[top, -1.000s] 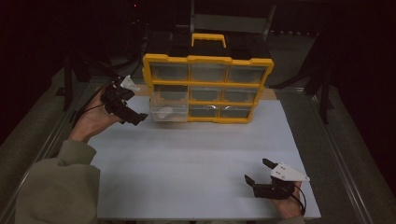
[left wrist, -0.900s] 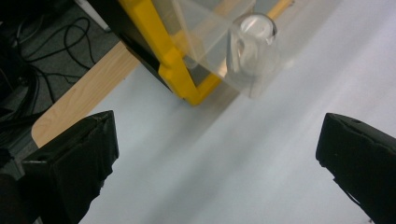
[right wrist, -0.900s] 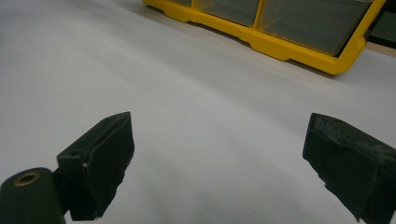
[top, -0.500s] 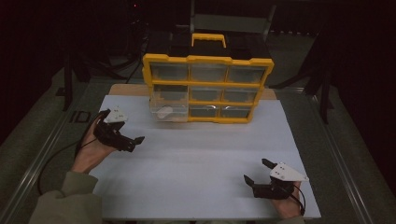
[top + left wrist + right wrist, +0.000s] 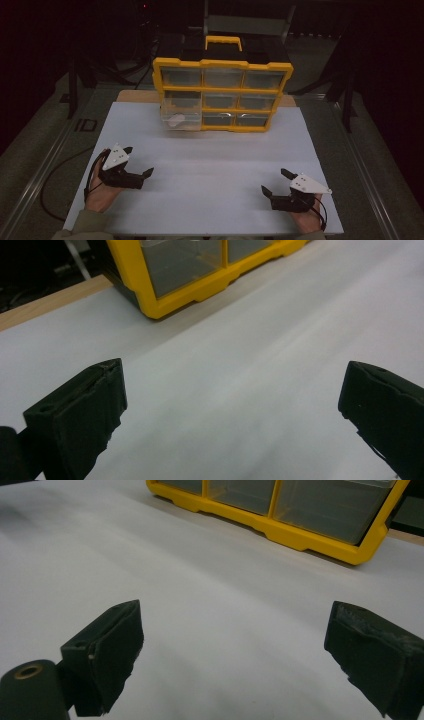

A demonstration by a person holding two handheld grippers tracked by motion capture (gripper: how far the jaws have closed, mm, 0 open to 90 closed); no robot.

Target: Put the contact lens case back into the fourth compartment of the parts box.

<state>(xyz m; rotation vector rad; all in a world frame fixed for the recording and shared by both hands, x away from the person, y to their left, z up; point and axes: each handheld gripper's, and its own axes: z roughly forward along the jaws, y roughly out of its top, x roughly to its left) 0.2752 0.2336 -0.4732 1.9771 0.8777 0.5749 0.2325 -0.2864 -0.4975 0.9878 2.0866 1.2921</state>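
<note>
In the high view, the left gripper (image 5: 137,161) sits at the lower left of the frame, low over the white table (image 5: 210,175), held in the person's left hand (image 5: 100,192) that comes in from the bottom edge. Its jaws are spread apart with nothing between them, and its grey three-cornered plate faces up. A dark cable trails from it off the left edge of the table.

In the upper middle of the frame stands the yellow organizer box (image 5: 222,95), well apart from both grippers, at the far side of the table, with a yellow carry handle on top and three rows of clear drawers. The clear drawer (image 5: 181,116) at the left of the lower rows stands pulled out toward the person, and a small pale item (image 5: 176,120) lies inside it; what it is cannot be told.

At the lower right of the frame, the right gripper (image 5: 274,182) rests near the front edge of the table in the person's right hand (image 5: 307,220). Its jaws are likewise apart and hold nothing.

In the left gripper view, the two black jaws rise at the lower left and lower right corners, wide apart over bare white table, with a corner of the organizer box (image 5: 200,275) in the upper left of the frame.

In the right gripper view, the jaws stand wide apart at the bottom corners, and the yellow base of the organizer box (image 5: 295,515) runs across the upper right of the frame
</note>
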